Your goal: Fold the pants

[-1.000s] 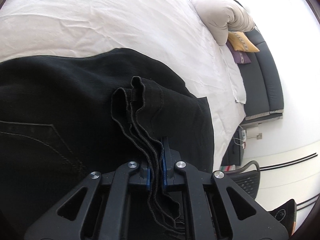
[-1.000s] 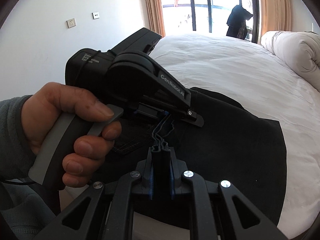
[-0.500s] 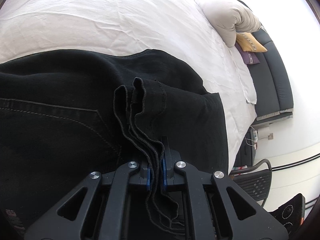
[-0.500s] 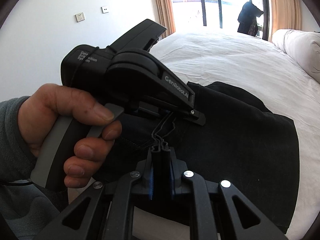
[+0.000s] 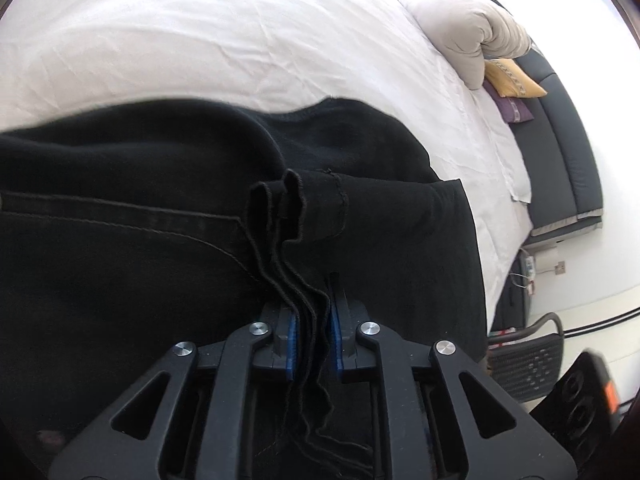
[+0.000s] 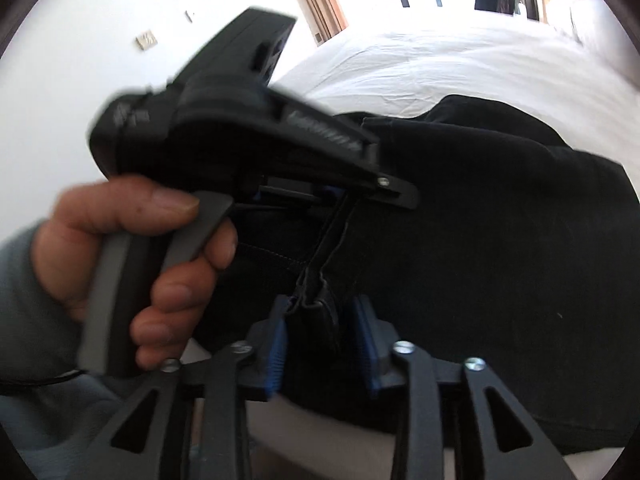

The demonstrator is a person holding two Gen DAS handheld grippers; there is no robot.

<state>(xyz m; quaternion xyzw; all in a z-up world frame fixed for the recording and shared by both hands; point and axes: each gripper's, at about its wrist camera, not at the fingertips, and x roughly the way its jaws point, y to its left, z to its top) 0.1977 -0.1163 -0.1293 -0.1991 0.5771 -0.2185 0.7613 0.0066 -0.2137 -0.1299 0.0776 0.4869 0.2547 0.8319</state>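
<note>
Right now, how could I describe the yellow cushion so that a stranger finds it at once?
Start from the big white bed and follow it to the rolled-up pale duvet at its far end. Directly beside that roll, on the dark sofa, lies the yellow cushion. It rests on a purple cushion and is the only yellow thing there.

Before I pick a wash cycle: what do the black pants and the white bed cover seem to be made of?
Black pants: probably cotton denim or twill; matte weave, raised topstitched seams, thick hem layers. White bed cover: likely plain woven cotton, matte with fine sharp creases. Fibre content can't be confirmed by sight.
</note>
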